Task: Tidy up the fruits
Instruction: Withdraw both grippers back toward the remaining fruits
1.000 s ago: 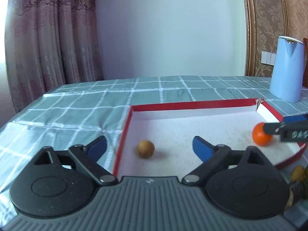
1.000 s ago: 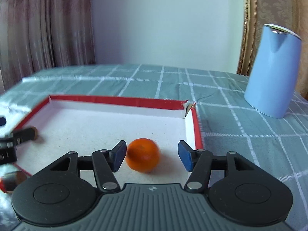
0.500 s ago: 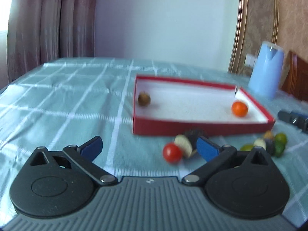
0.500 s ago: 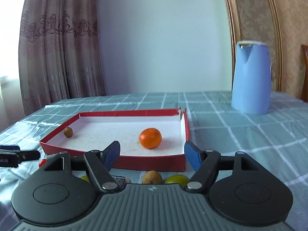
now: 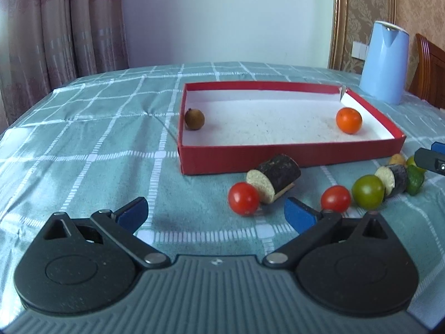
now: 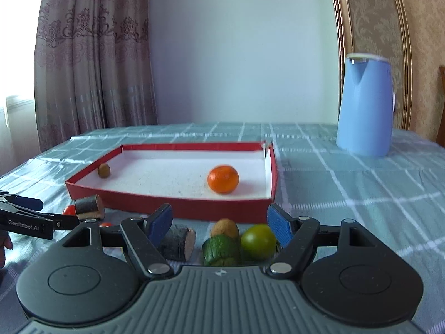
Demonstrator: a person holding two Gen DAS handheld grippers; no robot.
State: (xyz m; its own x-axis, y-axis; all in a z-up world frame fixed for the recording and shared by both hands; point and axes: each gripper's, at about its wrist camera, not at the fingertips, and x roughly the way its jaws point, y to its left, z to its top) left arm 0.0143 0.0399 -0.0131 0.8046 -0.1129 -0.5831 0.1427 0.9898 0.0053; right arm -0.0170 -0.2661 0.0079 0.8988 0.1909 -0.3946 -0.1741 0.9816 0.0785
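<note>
Here the left gripper [image 5: 215, 212] hangs low over the checked tablecloth [image 5: 83, 144] with its fingers spread wide and nothing between them. Ahead of its left finger there is only cloth. Just beyond the right fingertip sits a red cherry tomato [image 5: 244, 198], touching a dark-skinned cut piece [image 5: 275, 173] that lies in front of the red tray [image 5: 278, 154]. Past the outside of that right finger come a second red tomato [image 5: 335, 198], a green tomato [image 5: 368, 192] and another dark cut piece [image 5: 395, 179], close together. Inside the tray, well ahead of the fingers, a small brown fruit [image 5: 194, 119] rests at the left wall and an orange [image 5: 348, 120] near the right wall.

The right gripper [image 6: 219, 222] is likewise wide and empty. A dark cut piece [image 6: 178, 240] lies against its left finger; a green chunk [image 6: 221, 250] and a green tomato [image 6: 258, 241] sit between the tips, and behind them a brownish fruit [image 6: 224, 227], possibly a kiwi, though it is half hidden. A blue kettle [image 6: 364, 105] stands far off to the right.

The step in hand looks like picking the next loose fruit. For the left, I would shift right until the nearest red tomato is centred between the pads, then close gently, since it will roll or bruise. For the right, single out one fruit first, as closing on the cluster risks squeezing two at once.
</note>
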